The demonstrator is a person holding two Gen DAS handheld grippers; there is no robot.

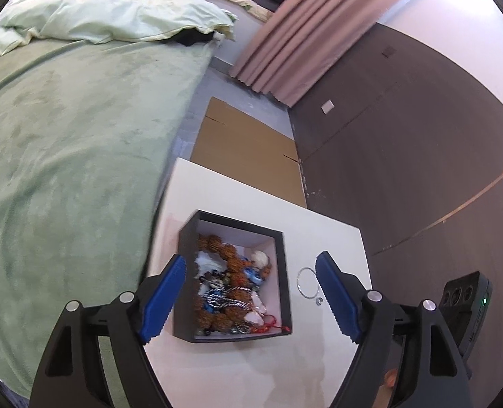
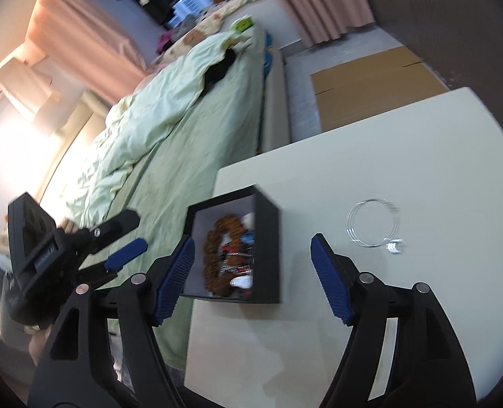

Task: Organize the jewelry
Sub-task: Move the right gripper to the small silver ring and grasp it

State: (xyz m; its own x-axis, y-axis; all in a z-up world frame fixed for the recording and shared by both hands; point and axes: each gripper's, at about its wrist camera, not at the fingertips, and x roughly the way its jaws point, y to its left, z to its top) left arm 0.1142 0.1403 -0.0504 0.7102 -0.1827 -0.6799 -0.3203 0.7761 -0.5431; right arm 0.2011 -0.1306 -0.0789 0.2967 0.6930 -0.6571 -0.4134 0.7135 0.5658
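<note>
Bedroom: green bed (image 1: 64,156), pink curtains (image 1: 299,34), dark wall panels (image 1: 421,142), flat cardboard (image 1: 248,149) on the floor. White table (image 1: 251,367) sits just beside the bed; its near edge is cut off by both frames.

Black box (image 1: 234,272) stands open on the table near the bed-side edge. Inside is a tangled pile: brown bead bracelet (image 1: 231,258), silver chain (image 1: 224,301), something white, blue bits, a red cord at one corner. Blur makes the separate pieces hard to tell apart. In the right wrist view the box wall (image 2: 268,248) hides part of the contents.

Silver wire hoop (image 2: 373,222) lies loose on the table beside the box, not touching it, with a small silver piece (image 2: 396,245) at its edge; can't tell if that piece is attached. In the left wrist view the right-hand finger covers part of the hoop (image 1: 307,282).

Left gripper (image 1: 251,292): fingers spread wide, holding nothing, hovering above the box with the box between the blue pads (image 1: 164,301).

Right gripper (image 2: 253,277): also wide apart, nothing held, above the table with the box between its fingers. The left gripper (image 2: 125,250) shows at its left over the bed, partly out of frame.
</note>
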